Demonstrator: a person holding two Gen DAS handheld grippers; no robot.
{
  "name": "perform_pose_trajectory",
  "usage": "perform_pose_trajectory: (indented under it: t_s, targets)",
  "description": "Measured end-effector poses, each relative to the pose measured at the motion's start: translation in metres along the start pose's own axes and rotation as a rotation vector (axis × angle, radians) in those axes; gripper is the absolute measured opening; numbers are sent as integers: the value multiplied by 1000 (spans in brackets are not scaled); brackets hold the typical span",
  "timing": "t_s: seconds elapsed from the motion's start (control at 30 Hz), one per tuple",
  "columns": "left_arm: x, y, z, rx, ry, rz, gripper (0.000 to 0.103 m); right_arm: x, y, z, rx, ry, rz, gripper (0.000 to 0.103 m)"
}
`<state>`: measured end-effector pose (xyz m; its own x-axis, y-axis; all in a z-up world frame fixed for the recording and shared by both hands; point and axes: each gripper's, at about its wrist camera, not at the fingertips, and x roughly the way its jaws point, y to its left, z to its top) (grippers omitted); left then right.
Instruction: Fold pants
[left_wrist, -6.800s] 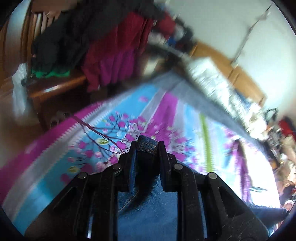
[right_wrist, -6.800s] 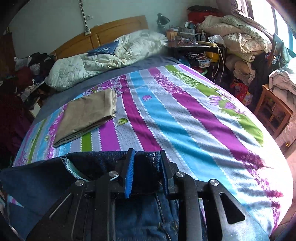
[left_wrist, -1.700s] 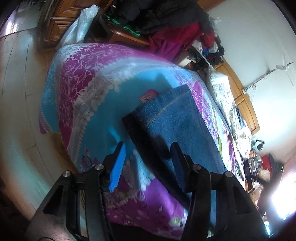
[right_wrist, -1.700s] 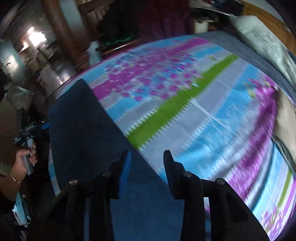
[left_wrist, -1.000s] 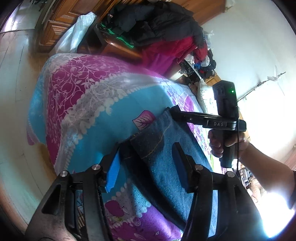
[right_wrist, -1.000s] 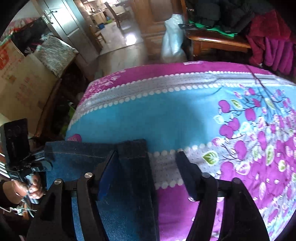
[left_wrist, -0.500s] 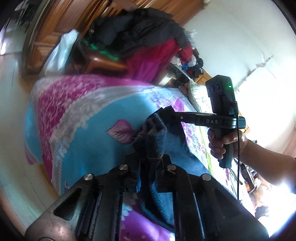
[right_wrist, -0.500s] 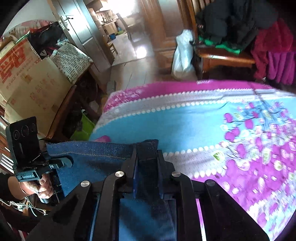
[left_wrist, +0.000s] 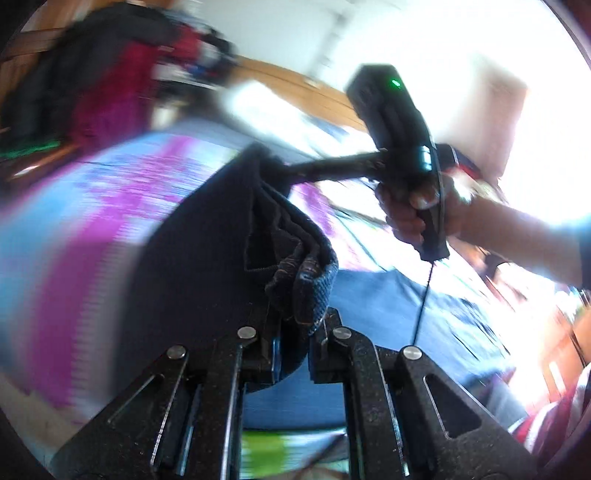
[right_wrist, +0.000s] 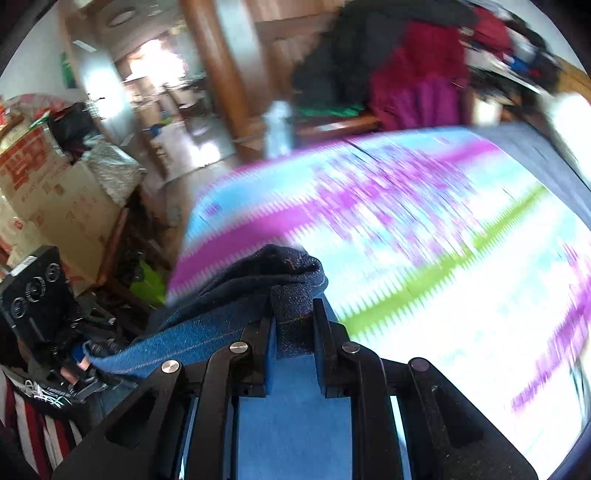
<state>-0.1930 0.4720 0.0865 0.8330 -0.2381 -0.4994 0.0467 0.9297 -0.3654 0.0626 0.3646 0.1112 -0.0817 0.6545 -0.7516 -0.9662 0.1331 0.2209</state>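
Pants (right_wrist: 295, 417) above bedspread (right_wrist: 461, 258), between both grippers

Jeans (right_wrist: 280, 291) now lifted off bedspread (right_wrist: 424, 221)

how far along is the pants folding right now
Done: the jeans already look doubled, with layered edges at the gripped end. In hand: the left gripper and right gripper are each shut on a corner of that end, lifted off the striped bedspread; the blur suggests it is being carried over. Left: lay this end down over the rest and flatten it.
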Motion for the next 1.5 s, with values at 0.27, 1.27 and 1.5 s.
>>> perform_pose_trajectory:
  t_s: [0.27,1.27,1.5]
  targets:
    - [104,-92,-55,173,275,-138,35,-55,-73,-159,323,89,-226,38]
    - [134,-162,-87,341,343,-177,92,-90,-66,-246,796,-218,-378,59]
    - [111,-187,-91,478,436,-413,94,-126,6,-268,682,-264,-244,59]
